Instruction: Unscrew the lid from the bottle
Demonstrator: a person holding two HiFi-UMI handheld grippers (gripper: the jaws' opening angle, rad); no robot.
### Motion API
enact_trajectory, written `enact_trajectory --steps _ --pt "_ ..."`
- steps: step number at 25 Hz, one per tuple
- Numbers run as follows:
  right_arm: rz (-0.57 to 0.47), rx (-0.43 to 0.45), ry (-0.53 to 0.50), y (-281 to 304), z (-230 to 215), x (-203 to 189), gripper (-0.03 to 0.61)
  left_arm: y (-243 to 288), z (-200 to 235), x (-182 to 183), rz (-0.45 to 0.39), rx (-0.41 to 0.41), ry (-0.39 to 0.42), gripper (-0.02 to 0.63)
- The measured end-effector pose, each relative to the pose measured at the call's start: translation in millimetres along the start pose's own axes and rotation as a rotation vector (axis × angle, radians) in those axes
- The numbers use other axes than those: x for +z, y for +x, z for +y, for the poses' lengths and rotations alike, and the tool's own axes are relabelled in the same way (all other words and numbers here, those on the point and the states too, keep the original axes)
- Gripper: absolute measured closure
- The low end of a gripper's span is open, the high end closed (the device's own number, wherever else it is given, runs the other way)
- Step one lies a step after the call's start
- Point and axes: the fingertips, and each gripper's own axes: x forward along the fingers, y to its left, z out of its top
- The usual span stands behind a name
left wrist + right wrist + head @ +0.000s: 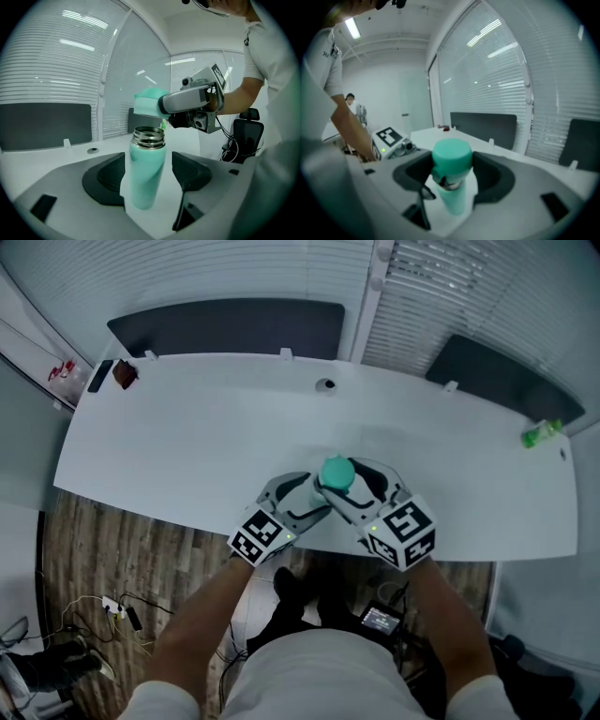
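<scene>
A teal bottle (145,180) stands on the white table (187,446) near its front edge, its steel threaded neck (148,138) bare. My left gripper (149,176) is closed around the bottle's body, one pad (110,180) against its side. The teal lid (146,102) hangs just above the neck, apart from it, with my right gripper (157,105) shut on it. In the right gripper view the lid (452,157) sits between the two pads of the right gripper (453,171), over the bottle (454,201). From the head view only the lid (337,473) shows between both grippers.
A small green object (542,433) lies at the table's far right. Small dark items (112,374) sit at the far left corner, and a round grommet (325,385) at the back middle. An office chair (246,133) stands beside the table, cables on the floor (117,607).
</scene>
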Motion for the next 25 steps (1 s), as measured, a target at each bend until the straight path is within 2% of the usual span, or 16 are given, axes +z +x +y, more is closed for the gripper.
enact_trajectory --steps 5,13,22,25 --pt "-0.014 -0.011 -0.003 -5 -1 6 0.291 -14 0 11 -0.036 0.011 -0.068 0.301" --pt "-0.074 -0.049 0.053 -20 -10 26 0.291 -40 10 56 -0.188 0.064 -0.171 0.313" --pt "-0.184 -0.085 0.166 -48 -21 53 0.291 -73 5 113 -0.384 0.058 -0.315 0.485" --pt "-0.232 -0.092 0.212 -61 -22 63 0.291 -87 3 129 -0.455 0.054 -0.370 0.521"
